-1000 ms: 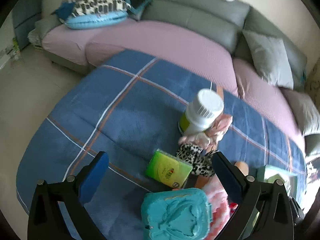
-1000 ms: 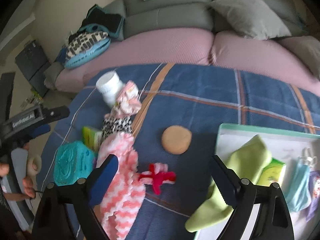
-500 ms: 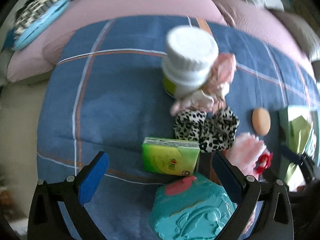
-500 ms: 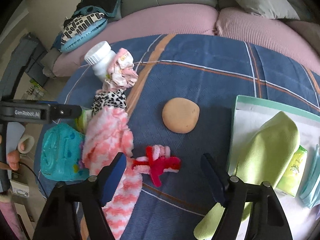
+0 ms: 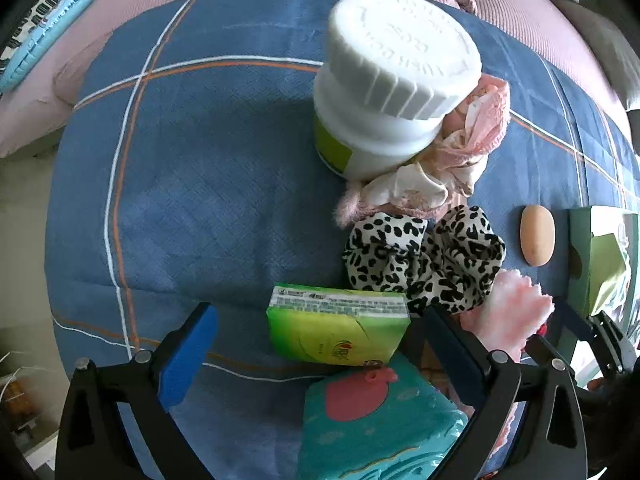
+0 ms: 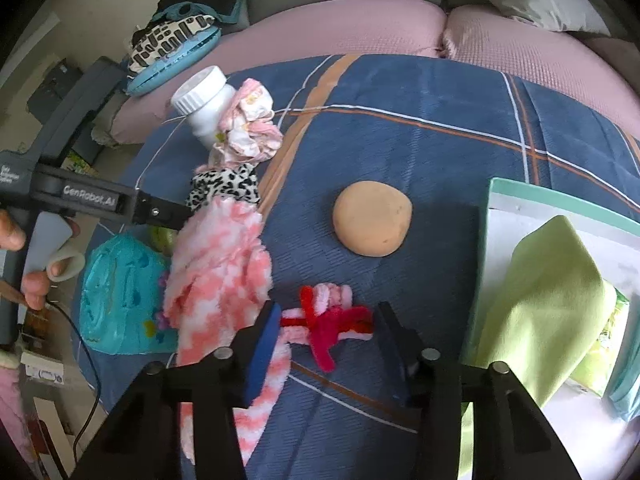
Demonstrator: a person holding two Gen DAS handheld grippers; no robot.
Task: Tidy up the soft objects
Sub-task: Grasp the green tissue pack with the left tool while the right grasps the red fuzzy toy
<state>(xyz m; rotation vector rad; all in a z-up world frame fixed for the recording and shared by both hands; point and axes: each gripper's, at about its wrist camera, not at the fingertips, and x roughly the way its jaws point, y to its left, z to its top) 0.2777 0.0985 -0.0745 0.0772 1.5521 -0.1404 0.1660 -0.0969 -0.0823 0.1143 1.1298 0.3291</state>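
Observation:
On the blue plaid blanket [image 6: 440, 128] lies a red and pink fuzzy bow [image 6: 328, 320]. My right gripper [image 6: 328, 340] straddles it, and its jaws are closing with the bow between them; the pads do not visibly press it. A pink-white fluffy sock [image 6: 220, 264], a leopard scrunchie [image 6: 224, 188] and a pink scrunchie [image 6: 248, 128] lie in a row to its left. My left gripper [image 5: 320, 352] points down, open, over a green tissue pack [image 5: 340, 328], with the leopard scrunchie [image 5: 424, 256] just beyond it.
A white bottle [image 5: 396, 80] stands against the pink scrunchie [image 5: 452, 160]. A teal pouch [image 5: 380, 420] lies under the left gripper. A tan round pad [image 6: 372, 220] sits mid-blanket. At the right, a tray [image 6: 560, 200] holds a green cloth [image 6: 548, 300]. The sofa [image 6: 360, 20] is behind.
The right gripper's jaws have narrowed and it has sunk onto the red bow. The left gripper has swung over and dropped toward the tissue pack and bottle.

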